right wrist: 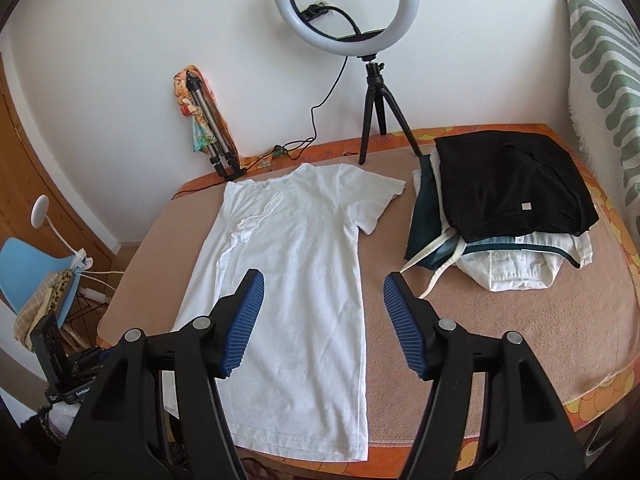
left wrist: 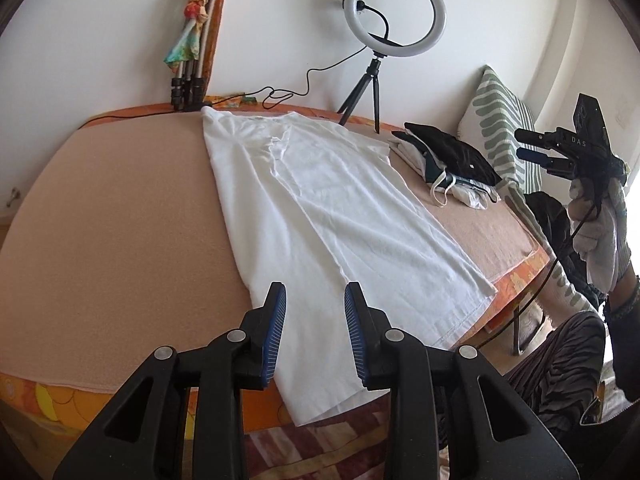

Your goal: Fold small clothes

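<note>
There are two claws here, and both are wide open with nothing in them. The left gripper (left wrist: 315,334) hangs low over the near end of the one white T-shirt (left wrist: 320,216), with its blue pads on either side of the shirt's bottom hem. The right gripper (right wrist: 323,326) hangs above the shirt's lower right side, one pad over the cloth and one pad over the bare bed (right wrist: 500,328) just beside it. The shirt lies flat on the bed, its left side folded in and one short sleeve sticking out to the right. To the right of the shirt sits one pile of folded clothes (right wrist: 504,208) with a black one on top. Behind the shirt, by the wall, stands one ring light (right wrist: 346,8) on a little black tripod. One folded tripod (right wrist: 212,132) leans on the wall behind the shirt's collar. One green striped pillow (right wrist: 604,80) stands past the pile.
</note>
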A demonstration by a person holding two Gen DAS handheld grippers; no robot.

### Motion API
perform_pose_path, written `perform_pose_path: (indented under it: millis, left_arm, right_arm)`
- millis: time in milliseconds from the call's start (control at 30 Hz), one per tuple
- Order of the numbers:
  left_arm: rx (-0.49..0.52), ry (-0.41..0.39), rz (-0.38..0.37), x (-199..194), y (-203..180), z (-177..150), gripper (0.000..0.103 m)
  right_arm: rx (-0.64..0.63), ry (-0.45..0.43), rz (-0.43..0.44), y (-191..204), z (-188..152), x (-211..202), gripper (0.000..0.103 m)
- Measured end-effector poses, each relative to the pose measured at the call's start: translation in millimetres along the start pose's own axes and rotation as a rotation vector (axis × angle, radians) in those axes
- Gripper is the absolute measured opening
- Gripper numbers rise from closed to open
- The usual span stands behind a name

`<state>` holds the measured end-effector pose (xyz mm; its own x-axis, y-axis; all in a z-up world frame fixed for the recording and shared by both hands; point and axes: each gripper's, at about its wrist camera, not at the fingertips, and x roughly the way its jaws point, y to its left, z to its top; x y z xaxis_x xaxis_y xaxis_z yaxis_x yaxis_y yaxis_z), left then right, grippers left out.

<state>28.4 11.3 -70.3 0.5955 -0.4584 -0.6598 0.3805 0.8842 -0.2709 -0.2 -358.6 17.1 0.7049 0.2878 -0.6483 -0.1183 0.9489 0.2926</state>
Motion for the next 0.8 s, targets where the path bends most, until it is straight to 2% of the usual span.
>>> perform_pose_path:
  millis: [67, 133, 167, 233, 500, 633, 733, 800]
  left_arm:
    - [0.032, 0.001, -0.005, 5, -17, 1, 0.029]
    - [0.09, -0.012, -0.001, 9, -40, 1, 0.041]
    - [0.123, -0.021, -0.003, 12, -53, 0, 0.043]
    - [0.18, -0.028, -0.024, 19, -78, -1, 0.044]
    - [0.292, 0.025, -0.138, 73, -170, -9, 0.044]
    - [0.374, 0.061, -0.147, 104, -213, -19, 0.046]
    - [0.395, 0.105, -0.171, 126, -234, -26, 0.046]
    - [0.418, 0.12, -0.153, 138, -244, -31, 0.046]
  right_arm:
    - [0.016, -0.028, -0.025, -14, 2, -12, 0.065]
    - [0.032, -0.043, -0.03, -28, 2, -20, 0.065]
    - [0.036, -0.047, -0.03, -34, 1, -23, 0.065]
    - [0.045, -0.059, -0.037, -46, 0, -28, 0.065]
    - [0.128, -0.084, -0.008, -100, -6, -38, 0.065]
    - [0.141, -0.084, -0.043, -125, -9, -43, 0.065]
    - [0.15, -0.078, -0.063, -141, -8, -45, 0.065]
    - [0.153, -0.072, -0.074, -150, -8, -45, 0.065]
